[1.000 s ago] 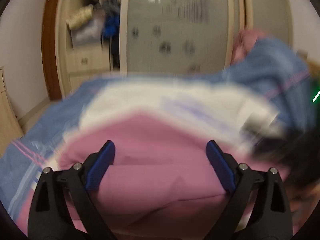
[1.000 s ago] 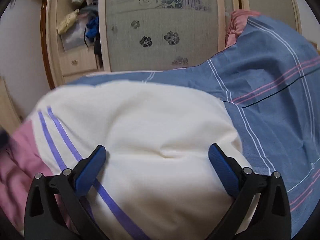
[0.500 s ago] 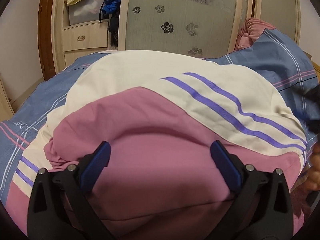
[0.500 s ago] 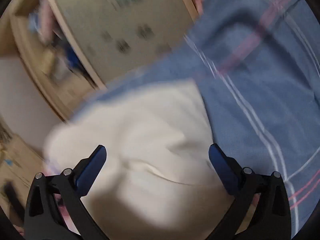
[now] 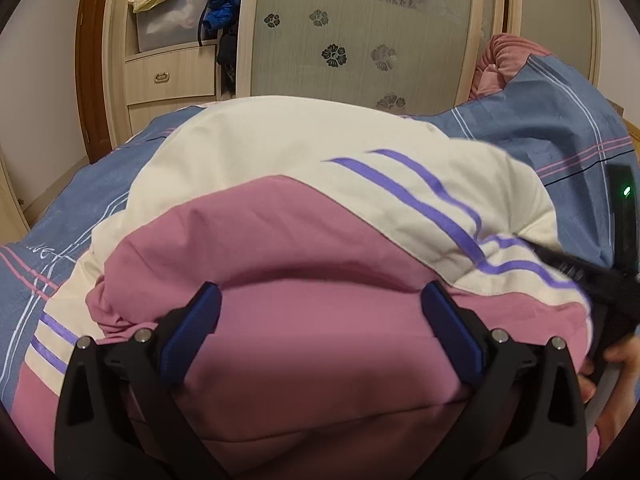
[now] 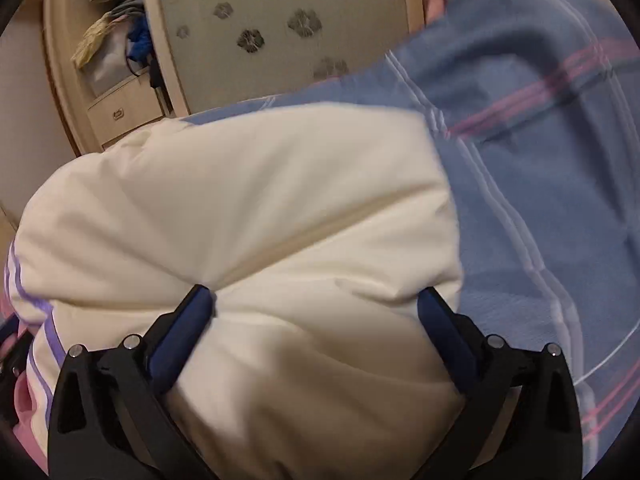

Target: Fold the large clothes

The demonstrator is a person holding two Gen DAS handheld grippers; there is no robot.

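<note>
- The puffy padded jacket in cream and pink with purple stripes (image 5: 304,216) lies bundled on the blue striped bedspread (image 5: 560,136), directly ahead of and under both tools.
- The left gripper (image 5: 320,320) hangs over the pink panel at the near edge, its blue pads (image 5: 200,320) spread wide to either side of a pink bulge; it is released and grasps nothing.
- The right gripper (image 6: 316,316) sits over the cream part, its fingers apart too, though the pads dent the cloth on both sides (pressing in, I judge, not pinching).
- In the left view the right tool's black body and a bit of the person's hand (image 5: 612,376) show at the right edge, touching the jacket's striped end.
- The bundle's long axis runs left to right across both tools, pink end towards the left one, cream end towards the right; each tool is nearest its own end, so the coming fold likely needs both.
- Beyond the bed stands a cream wardrobe with frosted flowered doors (image 5: 360,40).
</note>
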